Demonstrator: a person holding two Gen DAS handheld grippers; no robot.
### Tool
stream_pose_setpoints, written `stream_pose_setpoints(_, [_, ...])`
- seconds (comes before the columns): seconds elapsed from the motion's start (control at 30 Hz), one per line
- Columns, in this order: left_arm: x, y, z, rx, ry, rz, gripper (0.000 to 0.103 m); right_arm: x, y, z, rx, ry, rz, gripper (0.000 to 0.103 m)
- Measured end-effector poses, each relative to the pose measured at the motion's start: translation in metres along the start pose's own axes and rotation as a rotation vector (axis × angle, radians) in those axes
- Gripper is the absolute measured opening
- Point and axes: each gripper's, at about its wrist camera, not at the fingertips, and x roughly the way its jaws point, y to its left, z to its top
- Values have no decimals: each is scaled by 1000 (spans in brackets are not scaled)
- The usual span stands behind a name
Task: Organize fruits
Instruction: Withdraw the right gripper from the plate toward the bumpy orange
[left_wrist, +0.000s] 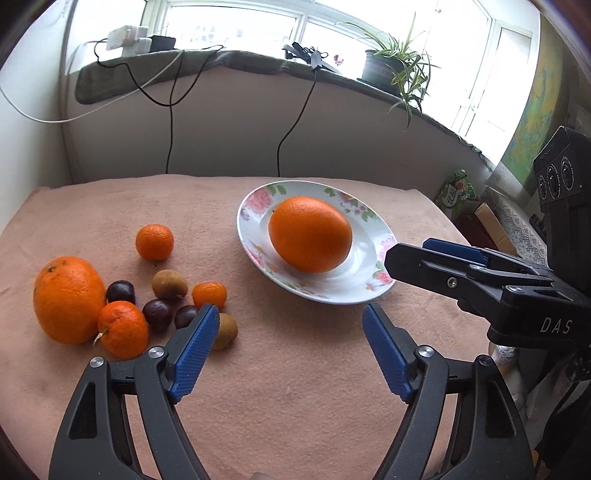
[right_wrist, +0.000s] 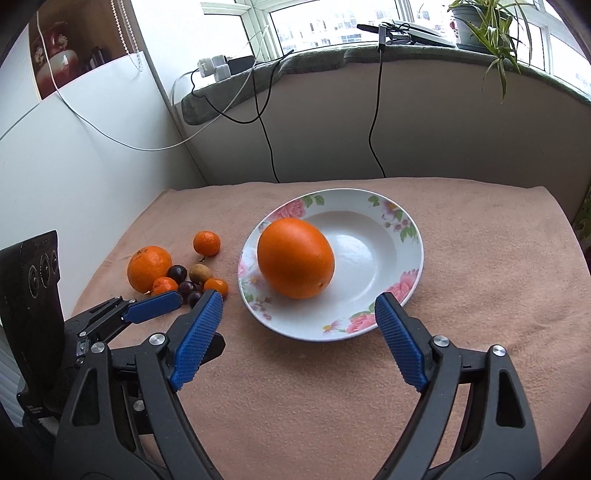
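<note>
A large orange (left_wrist: 309, 233) (right_wrist: 295, 257) lies in a white flowered plate (left_wrist: 354, 280) (right_wrist: 369, 258) on the pink cloth. To the left is a loose pile: another large orange (left_wrist: 68, 298), three mandarins (left_wrist: 154, 242), two kiwis (left_wrist: 170, 283) and three dark round fruits (left_wrist: 158, 314). My left gripper (left_wrist: 290, 314) is open and empty, between the pile and the plate, its left pad beside a kiwi (left_wrist: 225, 330). My right gripper (right_wrist: 299, 301) (left_wrist: 410, 251) is open just in front of the plate's near rim, holding nothing.
The pink cloth (right_wrist: 480, 295) covers the whole tabletop. A white wall (right_wrist: 74, 166) borders its left side. Behind it, a windowsill (left_wrist: 258, 62) carries a potted plant (left_wrist: 391, 62) and a power strip, with cables (left_wrist: 170, 122) hanging down. Boxes (left_wrist: 491, 221) stand past the right edge.
</note>
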Motion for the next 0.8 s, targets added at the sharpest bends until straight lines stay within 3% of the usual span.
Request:
stream_pose_setpoints(0.5, [-32, 31, -17, -18, -34, 115, 80, -2, 26, -4, -49, -4, 30, 87])
stream_pose_setpoints(0.8, [-50, 66, -29, -83, -41, 186, 82, 8, 51, 2, -96, 13, 77, 87])
